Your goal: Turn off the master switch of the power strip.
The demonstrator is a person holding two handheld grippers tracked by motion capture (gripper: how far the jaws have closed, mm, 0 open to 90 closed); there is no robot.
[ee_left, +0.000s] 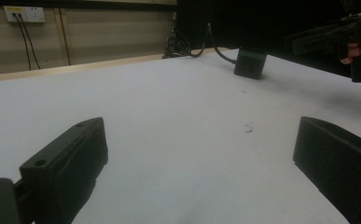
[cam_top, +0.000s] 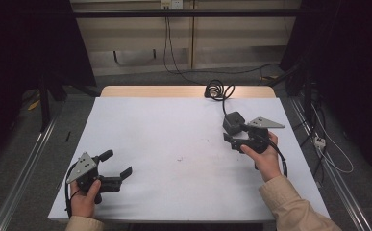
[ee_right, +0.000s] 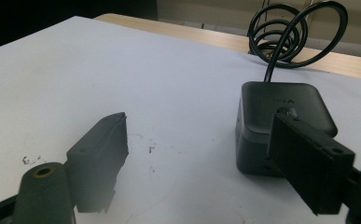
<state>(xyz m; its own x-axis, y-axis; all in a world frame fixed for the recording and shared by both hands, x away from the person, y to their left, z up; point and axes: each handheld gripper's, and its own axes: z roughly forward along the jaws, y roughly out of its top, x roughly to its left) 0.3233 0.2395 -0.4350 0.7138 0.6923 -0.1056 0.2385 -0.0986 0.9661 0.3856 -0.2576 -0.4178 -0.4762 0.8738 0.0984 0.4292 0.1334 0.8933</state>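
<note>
Left claw (cam_top: 118,164): jaws spread wide, empty, low at bench 7 o'clock.
Right claw (cam_top: 228,137): jaws apart, empty, beside power adapter (cam_top: 233,121).
Power adapter: bench (cam_top: 174,144) 2 o'clock; coiled cable (cam_top: 218,90) behind.

Black adapter (ee_right: 281,116) partly behind right gripper's (ee_right: 206,154) jaw; coiled cable (ee_right: 295,35) cropped at top.

From my remote station I saw the table (cam_top: 183,192) ahead, with the adapter block (cam_top: 233,122) resting on its far right part. Behind it, at the far edge, its coiled cable (cam_top: 217,90) lay. The right gripper (cam_top: 235,138) hung just before the block, jaws spread. The left gripper (cam_top: 118,166) sat at the near left, well apart, jaws likewise spread.
</note>
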